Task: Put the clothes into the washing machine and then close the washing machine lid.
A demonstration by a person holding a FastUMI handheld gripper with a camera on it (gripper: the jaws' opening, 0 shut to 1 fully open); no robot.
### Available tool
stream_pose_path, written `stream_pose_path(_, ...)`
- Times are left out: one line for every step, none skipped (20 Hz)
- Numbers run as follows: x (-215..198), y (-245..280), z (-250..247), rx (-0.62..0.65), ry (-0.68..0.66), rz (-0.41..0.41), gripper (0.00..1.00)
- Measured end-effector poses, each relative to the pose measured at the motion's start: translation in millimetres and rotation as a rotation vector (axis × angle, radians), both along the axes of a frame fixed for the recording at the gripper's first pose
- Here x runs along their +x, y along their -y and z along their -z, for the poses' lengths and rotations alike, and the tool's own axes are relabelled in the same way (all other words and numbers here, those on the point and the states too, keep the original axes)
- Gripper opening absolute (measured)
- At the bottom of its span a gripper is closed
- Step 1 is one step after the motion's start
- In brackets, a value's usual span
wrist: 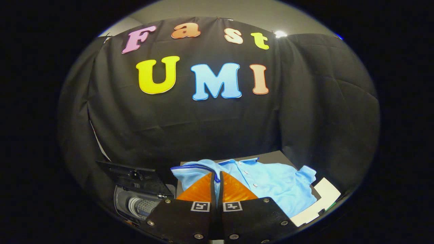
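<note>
Gripper (217, 176) fingers pressed together, tips meeting with no gap between them – nothing held, no cloth pinched that I can see. Light blue polo shirt (268, 184) lies spread on a dark table (271, 156) just ahead of the fingertips and off to their right, collar and button placket toward the fingers' side, a sleeve trailing out to the far right; long axis runs roughly across the fingers' line, not along it. White sheet (322, 200) pokes out from under the shirt's right end. Washing machine (139, 200) sits lower and to the left of the fingers, lid (129, 173) up, drum visible – so the shirt goes right-to-left. Likely next: part the fingers, drop onto the collar area.
</note>
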State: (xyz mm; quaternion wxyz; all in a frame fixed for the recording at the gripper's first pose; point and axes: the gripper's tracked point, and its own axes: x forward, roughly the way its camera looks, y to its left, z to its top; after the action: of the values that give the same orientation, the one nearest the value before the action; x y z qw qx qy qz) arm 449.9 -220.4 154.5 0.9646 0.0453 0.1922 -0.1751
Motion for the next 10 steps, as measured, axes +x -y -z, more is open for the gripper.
stream_pose_path(0,-10,-7,0.004,0.016,0.008,0.00)
stream_pose_path(2,-21,-15,0.010,0.030,0.013,0.00)
stream_pose_path(3,-32,-21,0.009,0.040,0.019,0.00)
stream_pose_path(4,-44,-27,0.003,0.043,0.022,0.00)
stream_pose_path(4,-54,-30,-0.001,0.045,0.024,0.00)
stream_pose_path(5,-65,-36,-0.006,0.051,0.025,0.00)
stream_pose_path(5,-77,-41,-0.010,0.060,0.024,0.00)
stream_pose_path(5,-89,-45,-0.011,0.066,0.024,0.00)
stream_pose_path(5,-102,-47,-0.014,0.072,0.021,0.00)
stream_pose_path(5,-116,-50,-0.018,0.075,0.015,0.00)
